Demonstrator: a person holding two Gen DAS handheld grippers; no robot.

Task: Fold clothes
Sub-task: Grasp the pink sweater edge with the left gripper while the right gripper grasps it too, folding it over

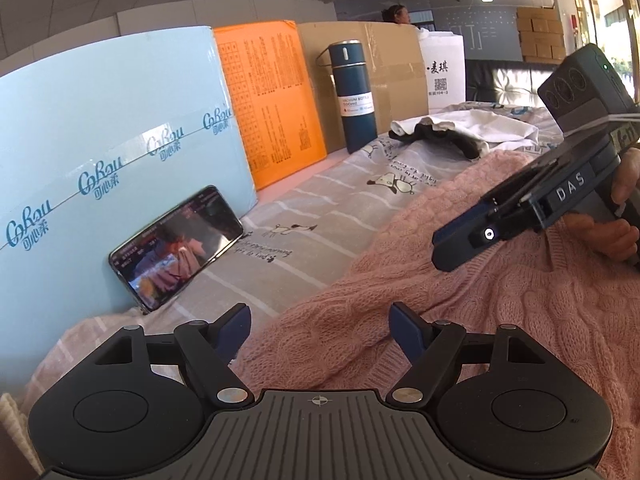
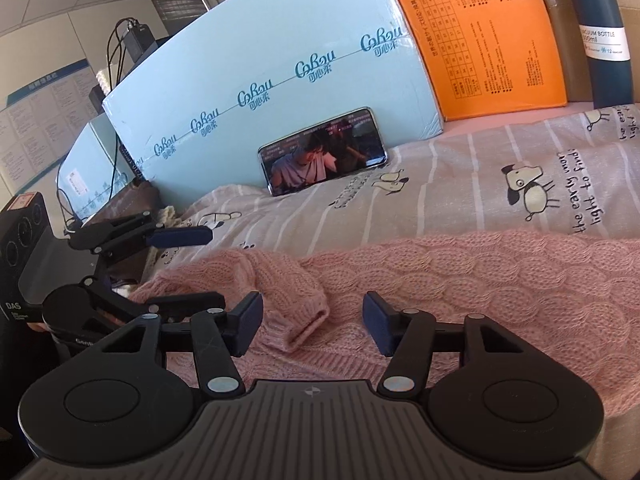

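so the pink cable-knit sweater is lying spread out on a bed sheet, grey-ish with white stripes and little cartoon dogs printed on it. one sleeve is folded across the body of the sweater, its cuff ending up right in front of the right claw.

right claw's jaws stand partly open, hovering low over the knit with the cuff between and just ahead of the blue pads, nothing pinched. left claw is spread wider, also empty, sitting over the sweater's edge where pink meets the sheet. from the right wrist view you can see the left claw off at the left side, jaws apart, with nothing in them.

in the left wrist view the right claw shows at the right, a hand wrapped round its handle, pointing down at the sweater.

behind all that: a phone propped against a light blue box with a video playing, an orange box next to that, then a dark blue vacuum bottle in front of a cardboard box. further back on the sheet there's a heap of white and black clothes. a person is visible behind the cardboard.
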